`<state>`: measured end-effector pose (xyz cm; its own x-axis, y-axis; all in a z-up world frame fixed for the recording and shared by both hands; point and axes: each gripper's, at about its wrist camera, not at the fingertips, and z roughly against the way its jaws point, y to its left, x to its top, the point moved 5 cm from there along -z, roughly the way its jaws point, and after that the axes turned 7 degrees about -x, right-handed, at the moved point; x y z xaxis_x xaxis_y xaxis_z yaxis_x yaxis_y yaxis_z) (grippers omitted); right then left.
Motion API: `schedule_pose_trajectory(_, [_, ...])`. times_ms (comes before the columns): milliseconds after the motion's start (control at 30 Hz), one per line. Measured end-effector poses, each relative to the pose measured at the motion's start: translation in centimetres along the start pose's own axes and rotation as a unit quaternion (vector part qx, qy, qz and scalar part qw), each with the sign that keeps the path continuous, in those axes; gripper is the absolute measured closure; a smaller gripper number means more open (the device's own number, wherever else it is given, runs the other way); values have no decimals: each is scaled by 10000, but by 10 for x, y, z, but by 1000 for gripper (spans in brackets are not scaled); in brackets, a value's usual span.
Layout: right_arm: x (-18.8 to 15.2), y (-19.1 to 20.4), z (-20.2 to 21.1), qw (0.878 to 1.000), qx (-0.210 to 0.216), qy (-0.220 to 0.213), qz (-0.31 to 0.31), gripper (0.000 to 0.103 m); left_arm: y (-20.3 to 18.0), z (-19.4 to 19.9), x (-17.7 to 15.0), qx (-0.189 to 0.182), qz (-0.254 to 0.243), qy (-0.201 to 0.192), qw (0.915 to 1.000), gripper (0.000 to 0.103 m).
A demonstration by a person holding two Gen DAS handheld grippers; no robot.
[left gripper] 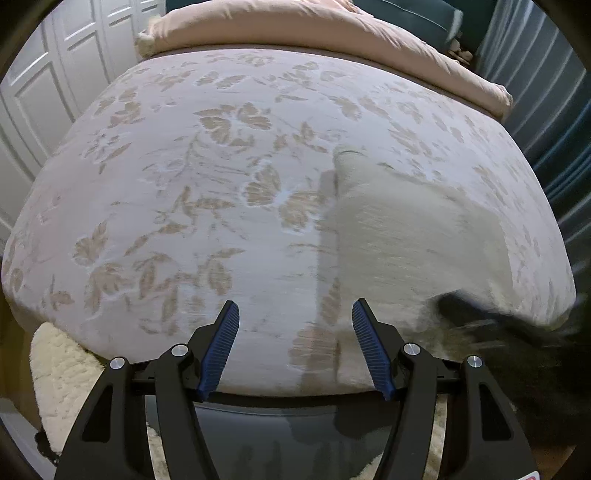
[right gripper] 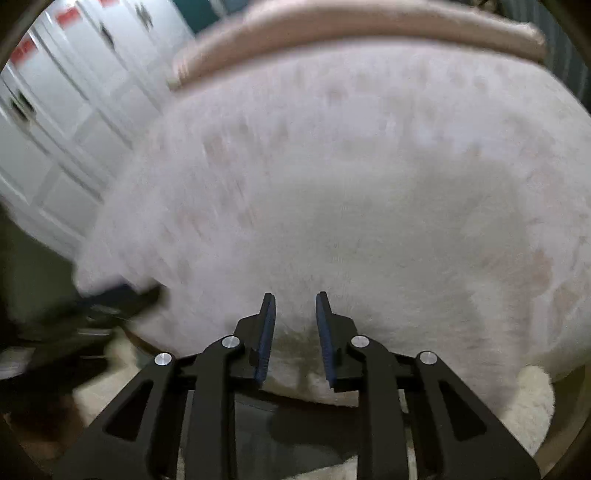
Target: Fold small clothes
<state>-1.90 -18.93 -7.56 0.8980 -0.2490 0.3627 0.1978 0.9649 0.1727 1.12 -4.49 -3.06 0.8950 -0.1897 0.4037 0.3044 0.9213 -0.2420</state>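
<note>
A small beige knit garment (left gripper: 402, 236) lies flat on the floral bedspread (left gripper: 207, 177), right of centre, reaching the bed's near edge. My left gripper (left gripper: 295, 314) is open and empty, hovering over the near edge just left of the garment. My right gripper shows as a dark blurred shape (left gripper: 491, 328) at the garment's lower right corner. In the blurred right wrist view, my right gripper (right gripper: 295, 302) is open with a narrow gap, above the pale garment (right gripper: 369, 251) near the bed edge. The left gripper appears there as a dark blur (right gripper: 110, 306).
A folded pink duvet (left gripper: 314, 29) lies across the bed's far end. White panelled doors (left gripper: 44, 92) stand at left, blue-grey curtains (left gripper: 546, 92) at right. A fluffy cream rug (left gripper: 59, 373) lies on the floor below the bed's near edge.
</note>
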Motion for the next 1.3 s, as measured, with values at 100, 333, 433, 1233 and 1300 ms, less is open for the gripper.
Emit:
schedule_pose_trajectory(100, [-3,-1,-11,10000,-8,61,-17,82,-9,0,0,44,-133,-2,9999,42])
schedule_pose_trajectory(333, [-1,-39,44,9960,-158,-575,-670,79,-23,-11,-4,-46,-258,172,9995,41])
schedule_pose_trajectory(433, [-29,-73,-4,9939,-614,240,-884,81,-36,-17,-7,-95,-415,227,9988,41])
schedule_pose_trajectory(1233, [18,-162,11,9758,-301,-412,-2126,51,-102,-61,-15,-58,-1108,574,9922,40])
schedule_pose_trajectory(1300, [20,-167,-3,9777,-238,-226,-2072,67,-102,-65,-14,48,-1130,573,9919,40])
